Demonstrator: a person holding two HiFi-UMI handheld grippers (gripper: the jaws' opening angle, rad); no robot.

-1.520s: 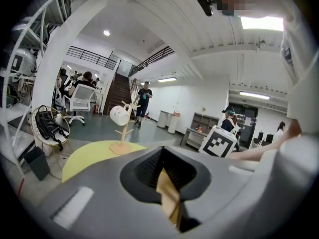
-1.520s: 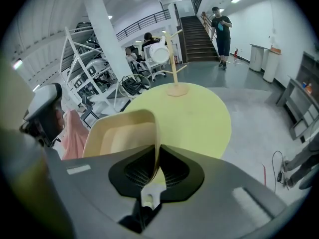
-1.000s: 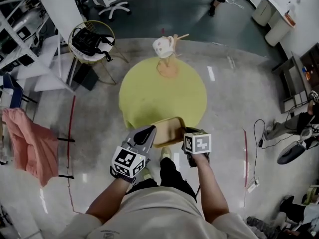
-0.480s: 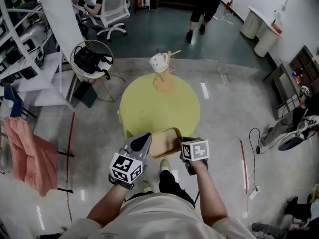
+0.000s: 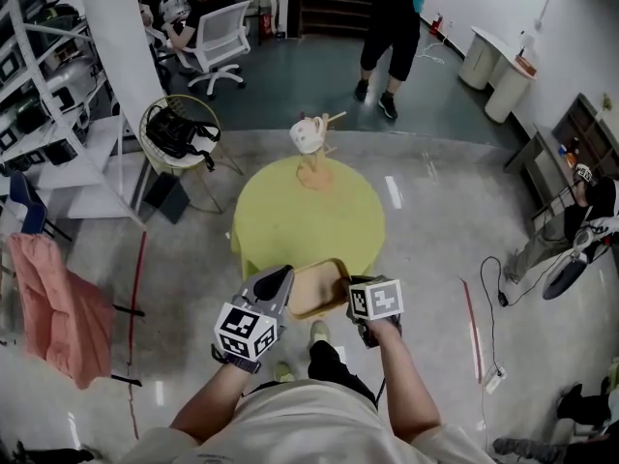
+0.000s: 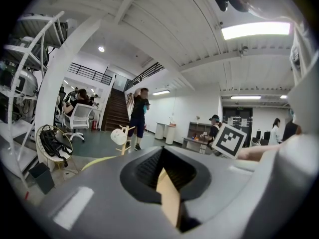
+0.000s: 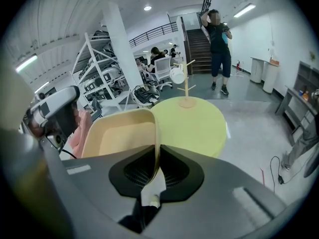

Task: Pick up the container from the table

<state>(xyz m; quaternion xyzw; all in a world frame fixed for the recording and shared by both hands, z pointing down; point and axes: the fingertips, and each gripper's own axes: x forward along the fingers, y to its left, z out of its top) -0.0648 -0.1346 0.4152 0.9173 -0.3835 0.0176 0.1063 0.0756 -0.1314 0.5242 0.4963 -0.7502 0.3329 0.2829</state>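
Drawn back toward the person over the last second: left tongs (image 5: pixel 278 281) and right tongs (image 5: pixel 352 296), each clamped on a side wall of the tan container (image 5: pixel 315 288).
Container position: held between them over the near edge of the yellow tabletop (image 5: pixel 309 222), apparently lifted clear.
Task status: pick-up looks done; only holding steady remains.
Surroundings: mug tree (image 5: pixel 311 143) at the far edge, wire basket (image 5: pixel 177 129) to the left, standing person (image 5: pixel 395 27) beyond.
Obstructions: none nearby.

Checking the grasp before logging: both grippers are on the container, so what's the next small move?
Probably raise it straight up, level, clear of the table: the left gripper and right gripper are each shut on opposite walls of the container at the table's near edge.
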